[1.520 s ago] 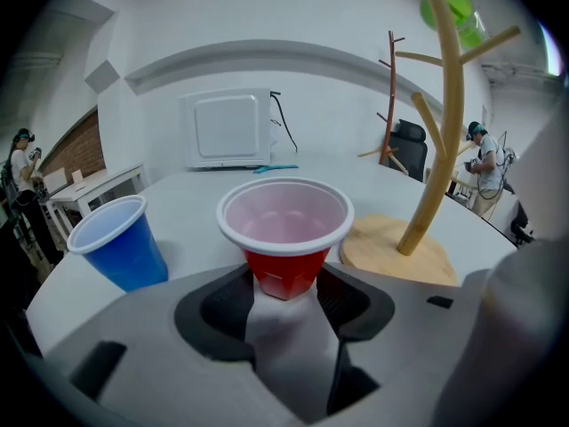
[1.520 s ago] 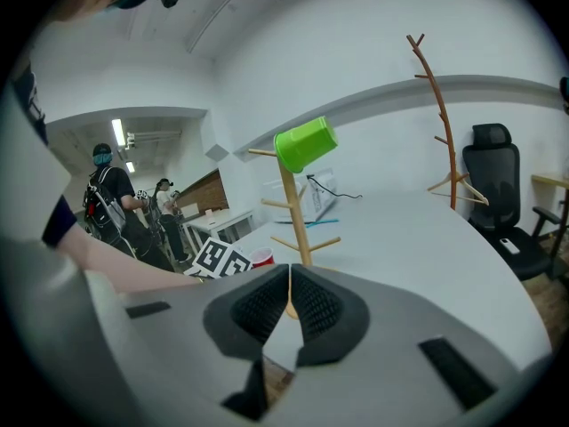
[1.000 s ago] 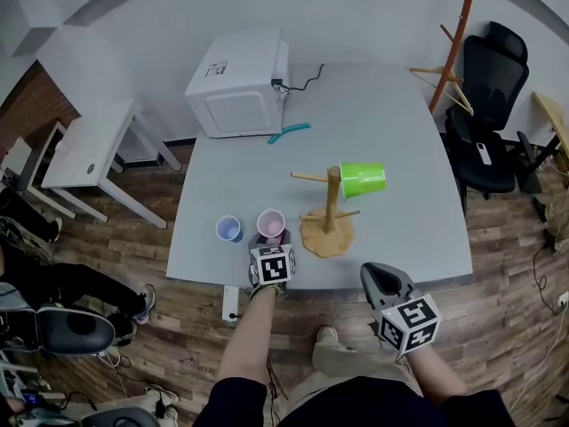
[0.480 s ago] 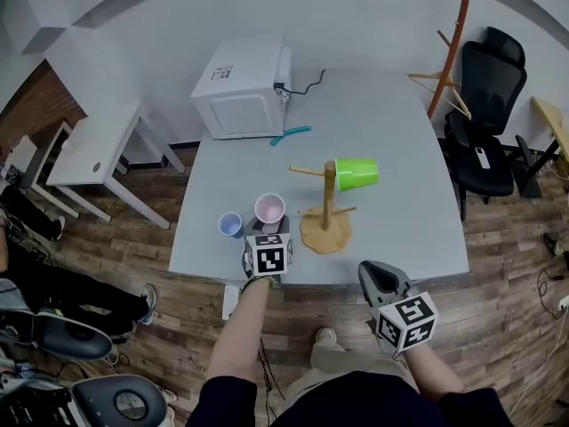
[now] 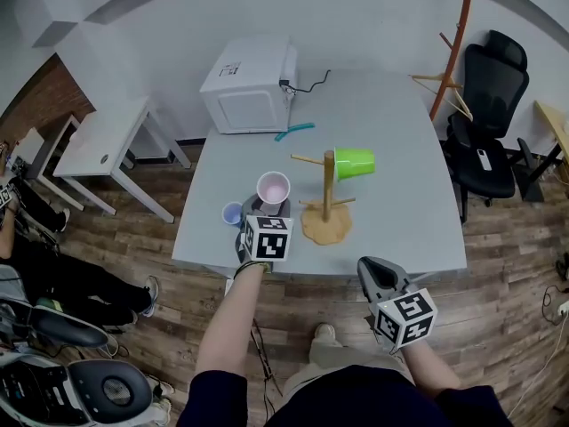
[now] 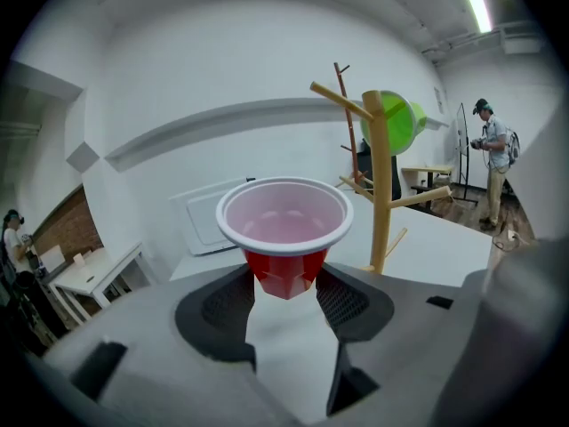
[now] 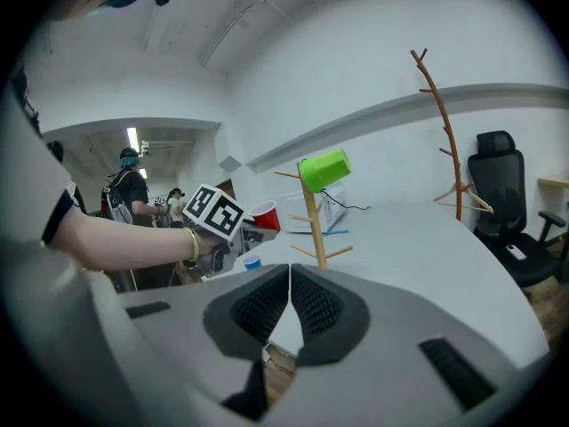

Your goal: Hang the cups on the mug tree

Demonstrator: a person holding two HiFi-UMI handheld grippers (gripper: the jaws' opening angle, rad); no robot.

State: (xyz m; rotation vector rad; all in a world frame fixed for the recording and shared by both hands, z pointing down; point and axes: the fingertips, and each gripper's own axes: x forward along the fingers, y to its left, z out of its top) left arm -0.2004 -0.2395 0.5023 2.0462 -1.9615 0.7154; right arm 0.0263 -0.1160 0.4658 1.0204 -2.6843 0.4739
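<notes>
My left gripper (image 5: 264, 213) (image 6: 284, 299) is shut on a red cup (image 6: 284, 238) (image 5: 273, 188) with a pale pink inside, held upright above the table just left of the wooden mug tree (image 5: 327, 199) (image 6: 380, 176) (image 7: 310, 213). A green cup (image 5: 355, 163) (image 6: 398, 121) (image 7: 324, 168) hangs mouth-out on an upper right peg of the tree. A small blue cup (image 5: 233, 213) (image 7: 252, 262) stands on the grey table (image 5: 391, 212) left of my left gripper. My right gripper (image 5: 372, 273) (image 7: 290, 302) is shut and empty, off the table's near edge.
A white microwave (image 5: 252, 84) sits at the table's far left corner with a teal tool (image 5: 292, 132) and a black cable beside it. A coat stand (image 5: 453, 38) and black office chair (image 5: 492, 105) are to the right, a white side table (image 5: 102, 149) to the left. People stand in the background.
My left gripper has lifted the red cup off the table and carried it up and away from me, towards the tree. The right gripper has stayed where it was.
</notes>
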